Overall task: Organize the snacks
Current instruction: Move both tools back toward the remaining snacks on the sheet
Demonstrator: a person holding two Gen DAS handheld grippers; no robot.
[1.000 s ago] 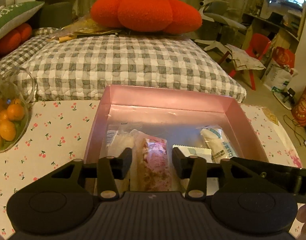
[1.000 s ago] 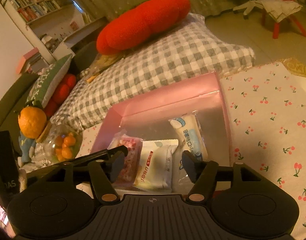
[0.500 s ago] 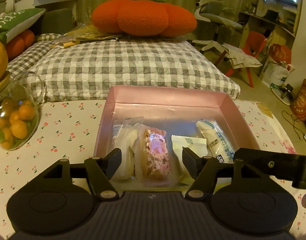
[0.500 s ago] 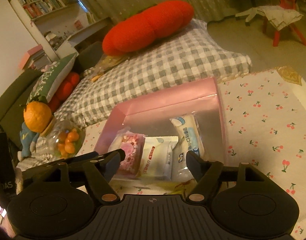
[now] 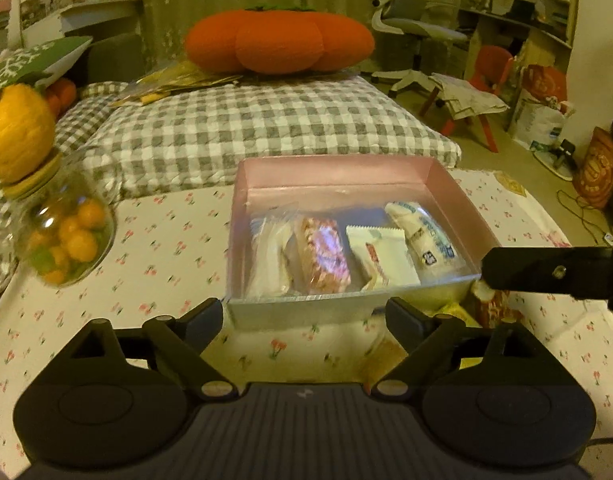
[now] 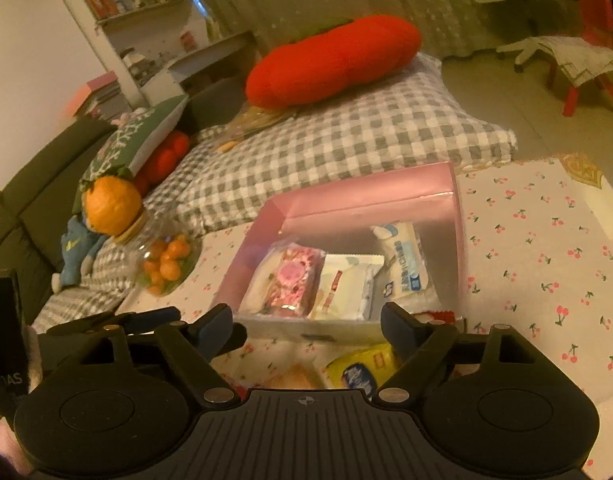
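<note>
- A pink box point(image 5: 338, 170) is set on a cherry-print tablecloth point(image 5: 166, 248), in front of a grey checked cushion point(image 5: 266, 120).
- Four wrapped snacks are laid side by side on the box floor: a clear packet point(image 5: 268, 256) at the left, a pink snack packet point(image 5: 324, 256) next to it, a white sachet point(image 5: 380, 258) after that, and a white-and-blue packet point(image 5: 424, 236) at the right, tilted toward the far corner.
- The left gripper point(image 5: 304, 314) is held just short of the box's near wall; its jaws have just been opening and are spread wide, with nothing between the pads.
- The right gripper point(image 6: 306, 318) is likewise held before the near wall, its jaws having just been opening, wide and empty.
- More snacks are seen on the cloth outside the box, close under the right gripper: a yellow packet point(image 6: 360, 370) and a pale orange one point(image 6: 294, 376), partly hidden.
- A glass jar of small oranges point(image 5: 64, 236) is stood on the cloth to the left of the box, well apart from it.
- A red pumpkin-shaped pillow point(image 5: 278, 40) is rested on the cushion's far end.
</note>
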